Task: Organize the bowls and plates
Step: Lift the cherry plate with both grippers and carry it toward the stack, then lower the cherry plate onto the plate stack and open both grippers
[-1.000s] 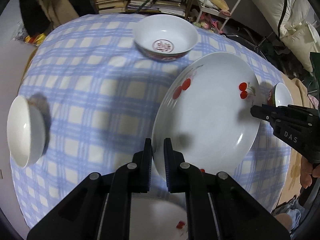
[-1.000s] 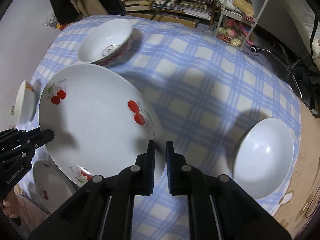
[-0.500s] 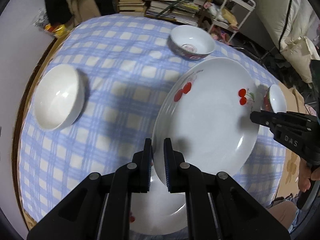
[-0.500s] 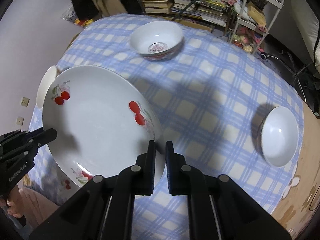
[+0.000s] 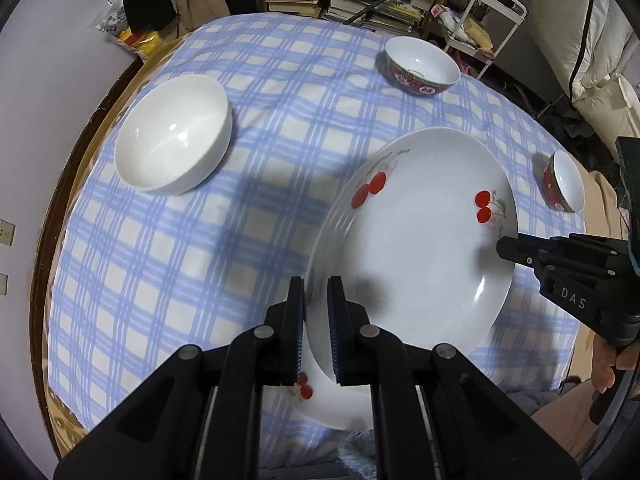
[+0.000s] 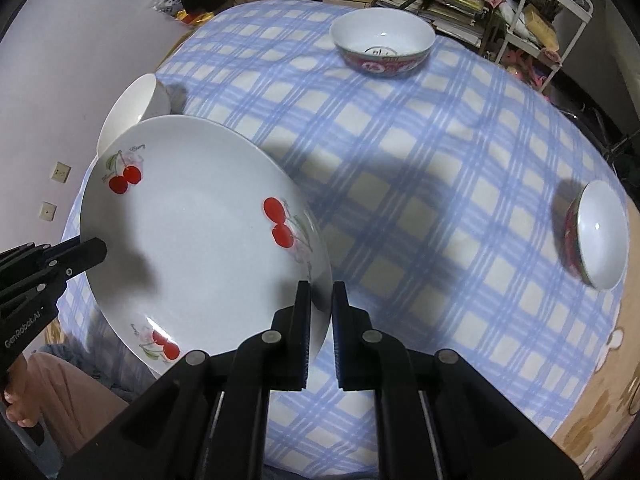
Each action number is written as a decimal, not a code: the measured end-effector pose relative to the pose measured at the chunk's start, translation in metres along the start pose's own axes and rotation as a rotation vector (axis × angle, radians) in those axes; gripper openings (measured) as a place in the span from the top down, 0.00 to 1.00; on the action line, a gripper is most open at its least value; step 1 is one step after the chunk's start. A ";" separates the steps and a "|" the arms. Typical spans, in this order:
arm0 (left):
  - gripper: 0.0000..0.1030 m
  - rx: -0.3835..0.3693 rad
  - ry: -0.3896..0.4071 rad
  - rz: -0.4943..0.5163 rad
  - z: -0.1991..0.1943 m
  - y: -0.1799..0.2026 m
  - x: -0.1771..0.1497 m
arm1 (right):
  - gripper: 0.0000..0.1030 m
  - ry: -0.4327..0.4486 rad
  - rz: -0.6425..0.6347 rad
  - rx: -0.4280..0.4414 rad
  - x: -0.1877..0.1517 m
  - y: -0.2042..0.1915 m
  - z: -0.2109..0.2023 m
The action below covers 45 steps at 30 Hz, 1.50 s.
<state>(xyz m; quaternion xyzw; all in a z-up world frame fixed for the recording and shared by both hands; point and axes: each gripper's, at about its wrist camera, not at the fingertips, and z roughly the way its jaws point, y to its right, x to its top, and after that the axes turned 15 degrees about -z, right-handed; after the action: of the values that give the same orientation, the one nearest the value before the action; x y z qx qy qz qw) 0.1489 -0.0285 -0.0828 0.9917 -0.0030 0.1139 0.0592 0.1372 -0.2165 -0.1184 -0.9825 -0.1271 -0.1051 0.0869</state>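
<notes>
A: Status?

B: Cherry plate (image 5: 416,240) is in the air above the tabletop (image 5: 280,92), carried by two grips. Left gripper (image 5: 316,316) pinches its left rim, right gripper (image 6: 321,312) its right rim. Both pairs of fingers are nearly closed, clamped on thin porcelain.

A: Risk?

B: Glazed rim, thin bite. If the hands drift apart or tilt unevenly, I'd expect the rim to slide out of one grip and drop. A second cherry plate (image 5: 332,400) lies right below at the near edge, so a slip could chip both.

A: Bowls?

B: White bowl (image 5: 172,136) far left, patterned bowl (image 6: 382,46) far centre, small red-sided bowl (image 6: 598,236) right. All well apart.
</notes>
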 end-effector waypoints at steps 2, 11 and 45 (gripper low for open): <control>0.89 0.004 -0.004 -0.001 0.002 -0.005 -0.007 | 0.89 -0.006 0.001 0.003 -0.004 -0.005 0.004; 0.89 0.002 -0.057 -0.029 0.025 -0.027 -0.031 | 0.89 -0.031 0.015 0.024 -0.021 -0.020 0.026; 0.89 0.054 -0.063 -0.068 0.061 -0.042 -0.048 | 0.89 0.059 -0.074 -0.110 -0.039 -0.050 0.044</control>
<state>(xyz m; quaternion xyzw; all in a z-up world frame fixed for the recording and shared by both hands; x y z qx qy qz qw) 0.1168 0.0055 -0.1575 0.9956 0.0318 0.0806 0.0364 0.0949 -0.1693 -0.1621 -0.9768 -0.1548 -0.1441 0.0323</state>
